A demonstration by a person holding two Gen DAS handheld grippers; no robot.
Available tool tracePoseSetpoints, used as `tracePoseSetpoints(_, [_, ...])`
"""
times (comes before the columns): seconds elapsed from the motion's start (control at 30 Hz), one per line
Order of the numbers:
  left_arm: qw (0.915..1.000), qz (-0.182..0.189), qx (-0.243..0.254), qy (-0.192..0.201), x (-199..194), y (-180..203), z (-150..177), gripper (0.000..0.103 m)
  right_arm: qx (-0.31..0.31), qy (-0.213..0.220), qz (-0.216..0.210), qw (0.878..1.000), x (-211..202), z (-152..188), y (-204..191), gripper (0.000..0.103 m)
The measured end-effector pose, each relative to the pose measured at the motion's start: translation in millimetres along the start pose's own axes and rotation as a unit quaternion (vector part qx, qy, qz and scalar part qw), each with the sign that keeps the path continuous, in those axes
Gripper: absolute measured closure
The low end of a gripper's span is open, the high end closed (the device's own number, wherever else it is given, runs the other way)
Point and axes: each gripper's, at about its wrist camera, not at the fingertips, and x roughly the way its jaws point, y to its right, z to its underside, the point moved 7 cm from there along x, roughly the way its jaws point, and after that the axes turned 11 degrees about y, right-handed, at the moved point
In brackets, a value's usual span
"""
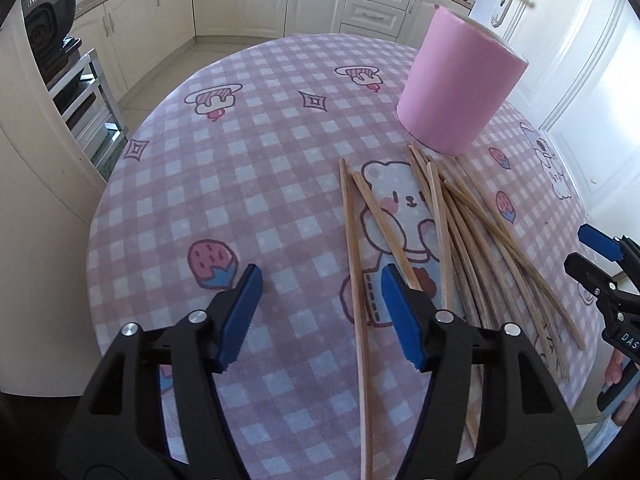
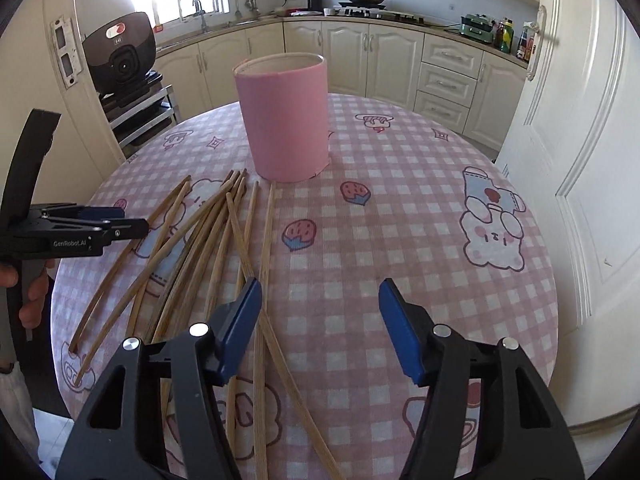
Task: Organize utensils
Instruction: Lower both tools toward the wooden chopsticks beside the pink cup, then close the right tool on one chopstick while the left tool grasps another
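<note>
Several wooden chopsticks (image 1: pixel 460 232) (image 2: pixel 208 232) lie scattered on a round table with a pink checked cloth (image 1: pixel 240 160) (image 2: pixel 400 200). Just behind them a pink cylindrical cup (image 1: pixel 456 88) (image 2: pixel 284 120) stands upright. My left gripper (image 1: pixel 319 276) hovers open over the left side of the pile, and one chopstick lies under the gap near its right finger. Over the pile's right side my right gripper (image 2: pixel 319 286) is open too, with two chopsticks running under its left finger. Each gripper shows at the edge of the other's view (image 1: pixel 578 246) (image 2: pixel 134 220). Neither holds anything.
The table's curved edge falls away to the floor on every side. A dark appliance on a metal rack (image 2: pixel 120 60) stands to the left, kitchen cabinets (image 2: pixel 360 60) behind, a white door (image 2: pixel 580 160) to the right. A person's hand (image 2: pixel 36 296) grips the left tool's handle.
</note>
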Motion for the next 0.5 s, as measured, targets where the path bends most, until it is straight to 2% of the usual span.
tracePoseSetpoints(0.07, [0.9999, -0.009, 0.007, 0.0, 0.5, -0.4, -0.3, 0.051, -0.017, -0.018, -0.005, 1.0, 4.6, 3.5, -4.1, 0.049])
tracePoseSetpoints(0.13, [0.9998, -0.013, 0.015, 0.0, 1.2, -0.1, 0.3, 0.052, -0.031, -0.034, -0.012, 0.999, 9.7, 7.4, -9.3, 0.053])
tracePoseSetpoints(0.27, [0.999, -0.026, 0.036, 0.006, 2.2, 2.3, 2.1, 0.052, -0.043, -0.052, -0.04, 0.997, 22.4, 8.4, -20.3, 0.071])
tracePoseSetpoints(0.4, [0.9992, -0.024, 0.03, 0.003, 2.8, 0.3, 0.3, 0.052, -0.055, -0.066, -0.042, 0.995, 36.3, 3.0, -29.5, 0.079])
tracePoseSetpoints(0.5, [0.9997, -0.016, 0.019, -0.001, 4.3, -1.5, -3.4, 0.052, -0.054, -0.073, -0.047, 0.995, 42.3, -2.6, -34.7, 0.091])
